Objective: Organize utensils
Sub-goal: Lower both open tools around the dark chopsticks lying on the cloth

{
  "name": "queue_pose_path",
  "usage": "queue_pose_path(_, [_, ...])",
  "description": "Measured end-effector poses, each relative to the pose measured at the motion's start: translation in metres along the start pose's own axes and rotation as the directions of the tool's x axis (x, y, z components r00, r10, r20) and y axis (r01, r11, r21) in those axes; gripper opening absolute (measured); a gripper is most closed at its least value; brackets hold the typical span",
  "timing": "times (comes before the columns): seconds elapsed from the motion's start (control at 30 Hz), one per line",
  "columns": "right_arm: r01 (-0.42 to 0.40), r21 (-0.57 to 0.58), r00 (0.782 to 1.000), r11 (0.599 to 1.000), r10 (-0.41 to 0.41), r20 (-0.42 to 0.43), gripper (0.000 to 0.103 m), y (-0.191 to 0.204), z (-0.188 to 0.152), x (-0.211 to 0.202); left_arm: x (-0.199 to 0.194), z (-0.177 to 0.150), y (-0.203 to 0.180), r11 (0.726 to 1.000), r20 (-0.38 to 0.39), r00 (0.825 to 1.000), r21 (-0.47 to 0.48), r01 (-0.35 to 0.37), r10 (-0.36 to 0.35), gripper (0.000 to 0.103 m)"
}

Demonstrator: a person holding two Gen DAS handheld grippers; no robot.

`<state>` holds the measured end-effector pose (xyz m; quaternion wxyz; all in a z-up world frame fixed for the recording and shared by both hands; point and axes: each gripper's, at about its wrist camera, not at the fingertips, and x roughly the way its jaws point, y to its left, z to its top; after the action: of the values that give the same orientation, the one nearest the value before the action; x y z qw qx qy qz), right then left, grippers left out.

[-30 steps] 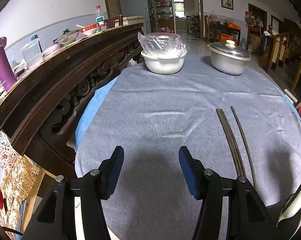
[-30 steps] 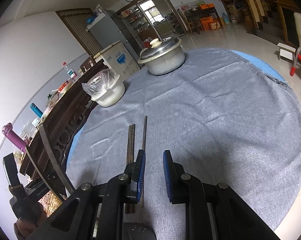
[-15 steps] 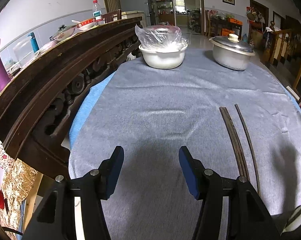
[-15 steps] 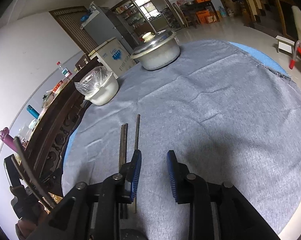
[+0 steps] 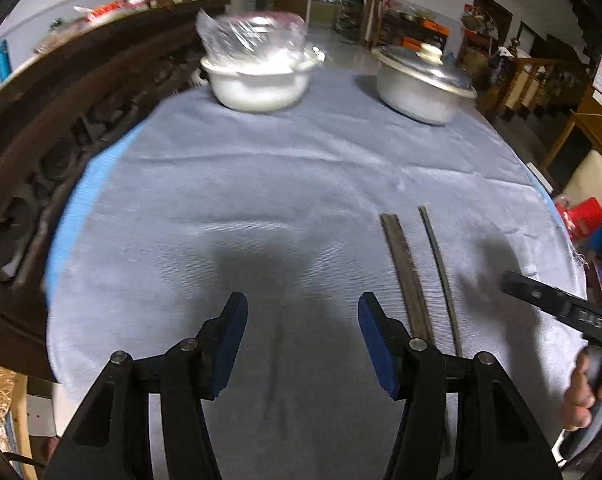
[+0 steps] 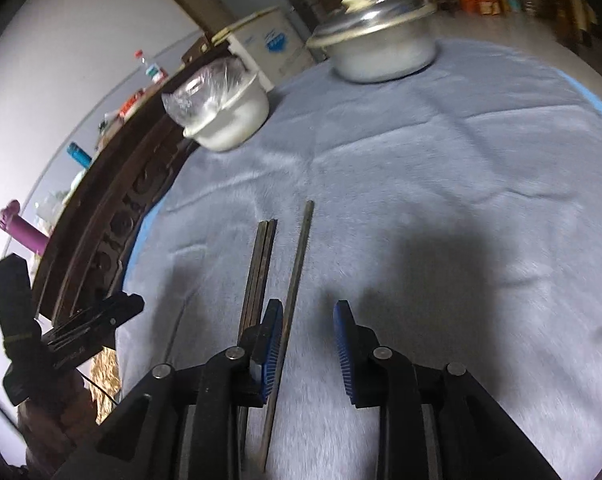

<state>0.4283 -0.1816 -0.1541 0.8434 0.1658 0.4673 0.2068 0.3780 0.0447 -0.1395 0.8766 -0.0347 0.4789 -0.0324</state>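
Dark chopsticks are lying on the grey-clothed surface (image 5: 261, 184), long axes running near to far: a tight pair (image 6: 261, 264) and 1 single chopstick (image 6: 297, 268) just right of it. The right gripper (image 6: 307, 344) is hovering nearest, fingers (image 6: 271, 344) apart and empty, the single stick passing just inside its left finger. The left gripper (image 5: 301, 344) is waiting left of the chopsticks, fingers apart, holding nothing.
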Motion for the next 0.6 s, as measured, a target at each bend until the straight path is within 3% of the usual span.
queue_pose_path(0.27, [0.061, -0.066, 0.998, 0.996, -0.062, -0.027, 0.028, 0.016, 0.028, 0.049, 0.028, 0.014, -0.019, 0.999, -0.042, 0.998, 0.027, 0.043, -0.042, 0.059])
queue_pose_path(0.43, [0.167, -0.137, 0.984, 0.976, -0.173, -0.036, 0.028, 0.026, 0.034, 0.069, 0.039, 0.022, -0.023, 0.997, -0.051, 0.997, 0.047, 0.056, -0.054, 0.059])
queue_pose_path(0.6, [0.255, -0.185, 0.966, 0.949, -0.259, 0.003, 0.019, 0.028, 0.033, 0.067, 0.056, 0.03, -0.032, 0.994, -0.072, 0.994, 0.076, 0.084, -0.078, 0.059])
